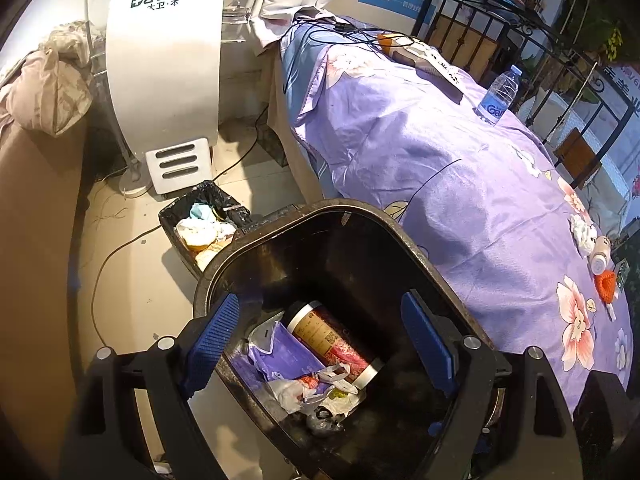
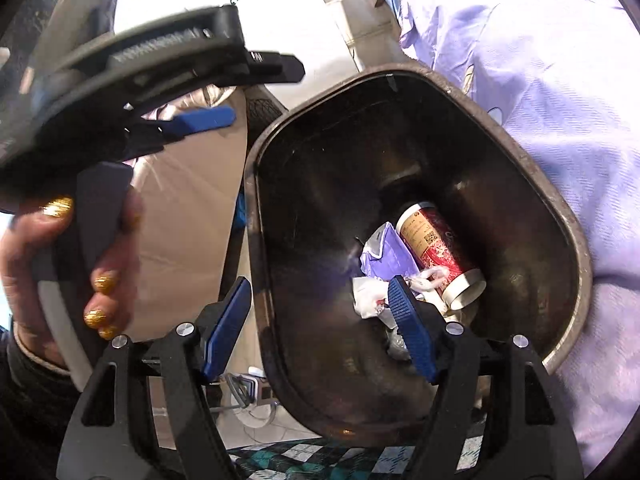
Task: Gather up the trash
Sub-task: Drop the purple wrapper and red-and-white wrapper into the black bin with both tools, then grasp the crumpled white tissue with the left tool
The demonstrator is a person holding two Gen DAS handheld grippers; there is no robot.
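Note:
A dark bin [image 1: 280, 236] stands beside the bed; it also shows in the right wrist view [image 2: 576, 248]. Inside lie a red-and-tan cylindrical can [image 1: 332, 340], a purple wrapper [image 1: 280, 356] and crumpled white plastic [image 1: 304, 392]; the can [image 2: 436, 248] shows from the right too. My left gripper [image 1: 320, 344] is open and empty above the bin's mouth. My right gripper [image 2: 320, 320] is open and empty, its jaws astride the bin's near rim. On the purple floral bedspread [image 1: 460, 152] lie a water bottle [image 1: 498, 94], a crumpled tissue [image 1: 582, 232], a small white bottle [image 1: 600, 254] and an orange object [image 1: 606, 284].
A second small bin [image 1: 202, 220] lined with a black bag holds paper trash on the floor. A white "David B" machine [image 1: 160, 64] stands behind it with cables on the floor. A box [image 1: 400, 46] lies at the bed's far end. The left gripper's body and hand [image 2: 100, 160] fill the right view's left side.

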